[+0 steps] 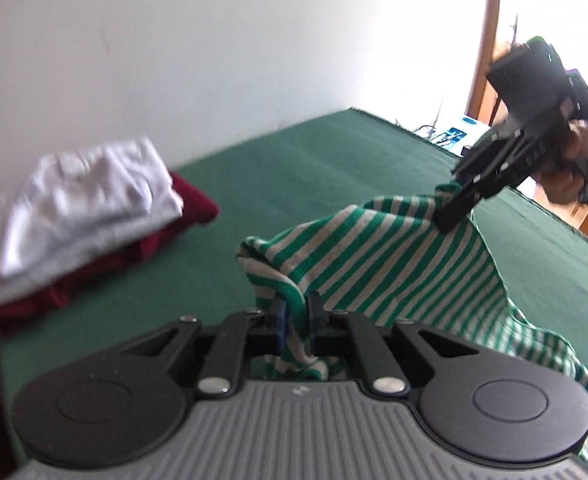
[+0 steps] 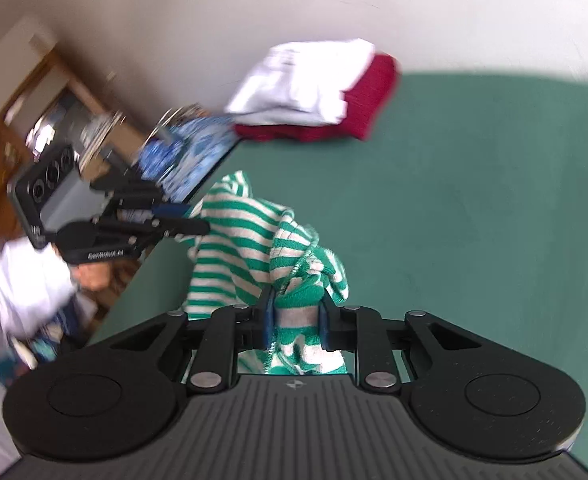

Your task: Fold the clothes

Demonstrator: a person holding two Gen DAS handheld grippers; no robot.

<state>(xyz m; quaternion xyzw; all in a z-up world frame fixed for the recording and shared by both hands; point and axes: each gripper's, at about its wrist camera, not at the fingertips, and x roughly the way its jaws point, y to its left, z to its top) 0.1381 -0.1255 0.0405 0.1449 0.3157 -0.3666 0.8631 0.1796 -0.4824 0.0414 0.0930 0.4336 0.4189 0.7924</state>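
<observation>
Plain white wall behind a green-covered table. Wooden shelving beside it. Bright daylight enters at one side.

White wall; wooden door frame, green table cover; blue patterned cloth off its edge

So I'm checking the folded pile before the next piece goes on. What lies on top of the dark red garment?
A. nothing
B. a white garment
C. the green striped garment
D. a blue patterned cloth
B: the folded white garment lies on the dark red garment by the wall, while the green striped garment hangs apart from the pile, clamped in both tongs.
</observation>
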